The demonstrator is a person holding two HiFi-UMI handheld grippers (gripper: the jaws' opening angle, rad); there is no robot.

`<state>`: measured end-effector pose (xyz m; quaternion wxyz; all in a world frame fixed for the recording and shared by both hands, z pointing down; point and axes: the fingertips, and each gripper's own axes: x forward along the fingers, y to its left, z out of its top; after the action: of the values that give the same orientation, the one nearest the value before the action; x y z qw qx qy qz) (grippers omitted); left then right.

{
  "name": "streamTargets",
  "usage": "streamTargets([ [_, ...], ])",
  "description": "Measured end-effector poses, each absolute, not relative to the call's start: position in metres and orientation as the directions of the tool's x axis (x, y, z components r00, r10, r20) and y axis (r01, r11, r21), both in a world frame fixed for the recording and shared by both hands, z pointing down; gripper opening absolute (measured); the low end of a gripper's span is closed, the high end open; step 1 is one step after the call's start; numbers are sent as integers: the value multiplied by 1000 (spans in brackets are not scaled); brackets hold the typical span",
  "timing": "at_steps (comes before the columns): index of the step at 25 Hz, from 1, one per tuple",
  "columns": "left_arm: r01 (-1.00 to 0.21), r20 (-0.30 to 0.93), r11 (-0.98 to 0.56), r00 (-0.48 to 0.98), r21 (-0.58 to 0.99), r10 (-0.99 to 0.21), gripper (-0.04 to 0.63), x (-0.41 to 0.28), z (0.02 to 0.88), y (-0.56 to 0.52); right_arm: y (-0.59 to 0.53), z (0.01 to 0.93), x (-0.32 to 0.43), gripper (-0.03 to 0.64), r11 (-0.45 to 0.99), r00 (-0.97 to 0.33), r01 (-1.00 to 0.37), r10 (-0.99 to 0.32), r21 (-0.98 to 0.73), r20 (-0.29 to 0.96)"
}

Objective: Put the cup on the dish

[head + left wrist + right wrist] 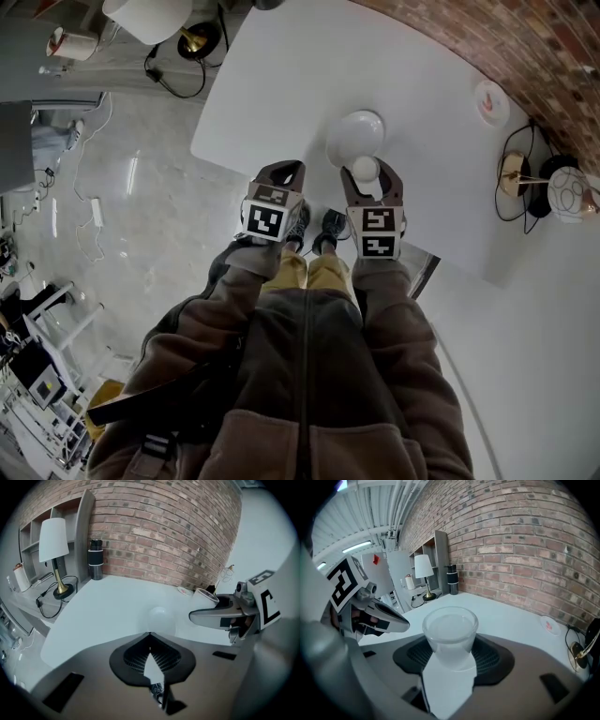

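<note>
The cup (450, 630) is pinched in the right gripper (367, 178) near the dish (354, 131), not yet set on it; the left gripper (150, 637) is pressed shut, empty.

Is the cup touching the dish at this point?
Apart. In the left gripper view, the cup sits raised in the right tongs, with a strip of bare table showing between it and the dish.

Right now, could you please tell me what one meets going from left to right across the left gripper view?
Lamp → black flask → white dish → small plate → cup.
</note>
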<state>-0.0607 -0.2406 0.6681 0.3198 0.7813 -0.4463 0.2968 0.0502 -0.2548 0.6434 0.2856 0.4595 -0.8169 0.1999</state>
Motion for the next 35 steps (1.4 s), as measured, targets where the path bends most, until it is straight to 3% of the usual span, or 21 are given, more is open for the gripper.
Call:
streamTargets([
  [35, -896, 814, -371, 396, 242, -426, 5, -79, 730, -267, -311, 753, 40, 259, 556, -447, -828, -568, -78, 691],
])
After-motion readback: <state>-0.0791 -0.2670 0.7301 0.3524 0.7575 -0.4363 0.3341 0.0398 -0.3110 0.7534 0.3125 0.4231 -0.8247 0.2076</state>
